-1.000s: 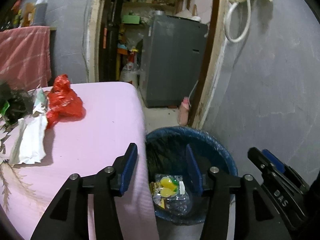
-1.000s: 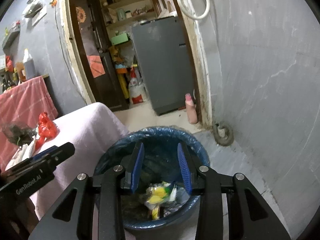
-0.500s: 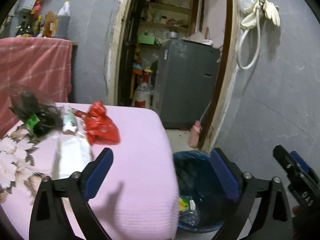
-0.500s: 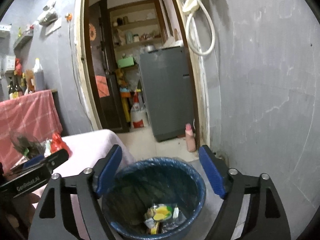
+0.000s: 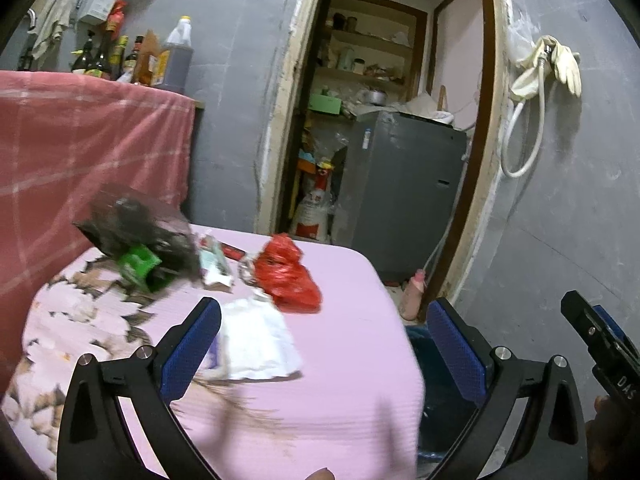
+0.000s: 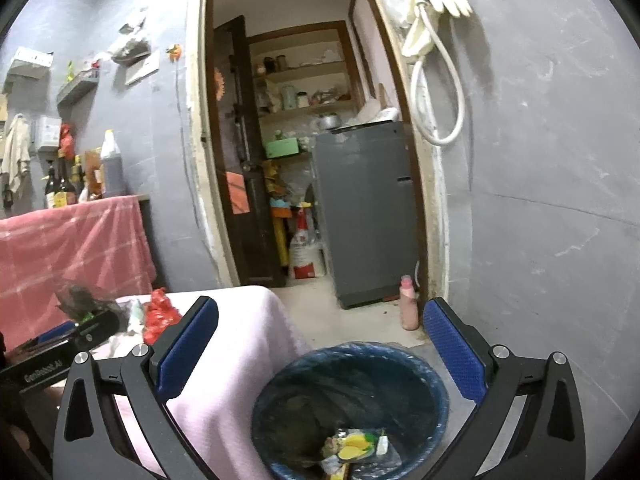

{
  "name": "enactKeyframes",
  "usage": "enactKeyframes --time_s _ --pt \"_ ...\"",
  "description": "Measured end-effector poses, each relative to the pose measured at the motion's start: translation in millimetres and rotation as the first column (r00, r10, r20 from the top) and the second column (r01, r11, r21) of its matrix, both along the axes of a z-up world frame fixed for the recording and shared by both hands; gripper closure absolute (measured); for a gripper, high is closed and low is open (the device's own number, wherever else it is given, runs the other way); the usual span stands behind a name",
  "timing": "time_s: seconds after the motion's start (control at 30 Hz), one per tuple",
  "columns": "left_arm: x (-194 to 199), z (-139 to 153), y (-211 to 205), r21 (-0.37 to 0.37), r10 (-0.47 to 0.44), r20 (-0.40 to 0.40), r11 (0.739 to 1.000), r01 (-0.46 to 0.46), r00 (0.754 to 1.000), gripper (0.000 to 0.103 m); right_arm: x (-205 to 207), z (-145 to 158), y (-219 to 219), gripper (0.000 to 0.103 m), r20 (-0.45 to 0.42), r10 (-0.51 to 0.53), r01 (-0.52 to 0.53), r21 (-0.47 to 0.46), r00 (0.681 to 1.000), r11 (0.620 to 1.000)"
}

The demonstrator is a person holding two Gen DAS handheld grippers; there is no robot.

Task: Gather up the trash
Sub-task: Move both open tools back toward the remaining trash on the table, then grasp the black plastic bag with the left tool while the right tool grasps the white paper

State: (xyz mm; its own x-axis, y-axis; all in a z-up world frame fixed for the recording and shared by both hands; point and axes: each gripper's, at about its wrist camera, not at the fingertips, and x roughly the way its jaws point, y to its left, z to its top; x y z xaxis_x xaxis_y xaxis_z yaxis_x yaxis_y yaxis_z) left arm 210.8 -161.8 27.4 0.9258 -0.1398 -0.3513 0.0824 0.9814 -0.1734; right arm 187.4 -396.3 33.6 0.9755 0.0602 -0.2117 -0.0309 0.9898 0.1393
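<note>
Both claws are opening, nothing between the pads. The left gripper (image 5: 324, 344) faces the pink table (image 5: 348, 380), where a white wrapper (image 5: 258, 340) lies with its long axis running 11 to 5 o'clock, a red bag (image 5: 288, 276) at its 1 o'clock. The right gripper (image 6: 320, 348) is above the blue bin (image 6: 352, 408), with a yellow packet (image 6: 356, 446) inside.

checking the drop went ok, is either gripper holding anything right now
Nothing is held: the left gripper and right gripper are opening, with nothing between them.

Crumpled red bag (image 5: 289, 278), white wrapper (image 5: 260, 342) and dark packet (image 5: 136, 236) lie on pink cloth (image 5: 340, 380).
</note>
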Motion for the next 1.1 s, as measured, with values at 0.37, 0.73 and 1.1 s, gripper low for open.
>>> enactKeyframes --time_s 0.37,0.73,1.1 --pt "-9.1 -2.6 59.7 0.023 0.092 -0.016 0.995 -0.092 0.996 0.002 10.0 1.8 44.4 0.0 -0.011 0.095 -0.095 -0.016 0.995 0.995" --pt "-4.6 -15.0 120.9 0.04 0.18 -0.105 0.983 -0.177 0.978 0.002 31.2 -3.4 94.3 0.0 -0.073 0.208 -0.211 -0.046 0.975 0.976" --pt "13.5 -25.0 164.3 0.081 0.211 -0.194 0.977 -0.199 0.958 0.002 59.0 -16.5 146.0 0.0 -0.197 0.317 -0.332 -0.044 0.928 0.942"
